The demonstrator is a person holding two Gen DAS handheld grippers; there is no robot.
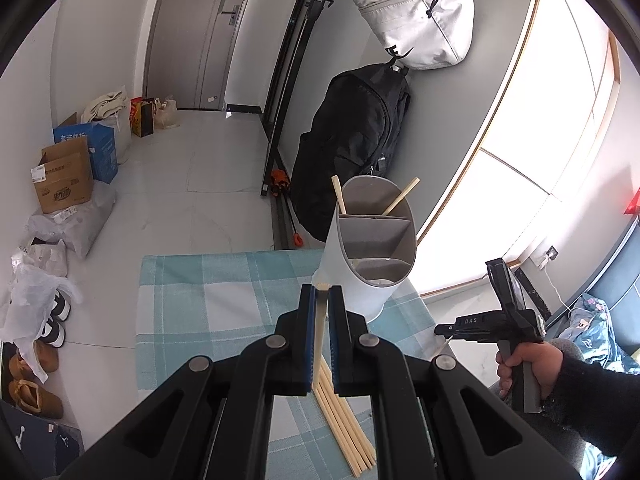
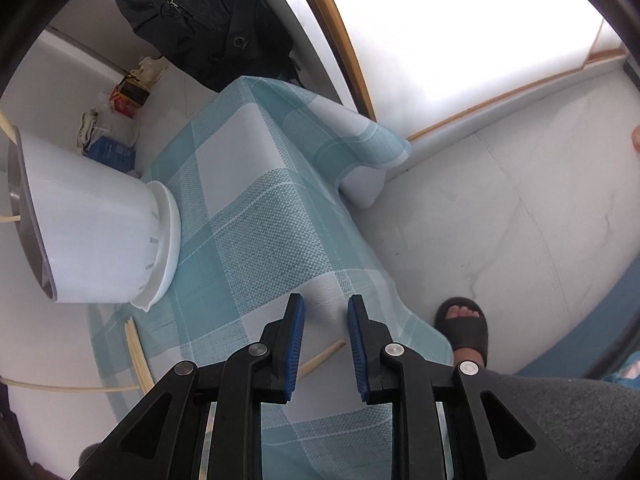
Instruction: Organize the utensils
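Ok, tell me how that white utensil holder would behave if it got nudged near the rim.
The utensil holder looks tall on a narrow base, so a push near the rim would likely tip it. It holds only two chopsticks, so it is probably light. On the checked cloth a low push might drag the cloth rather than slide it.

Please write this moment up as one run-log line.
left tool: shut on chopstick | right tool: open, over a chopstick | holder: two chopsticks in | bundle: on cloth
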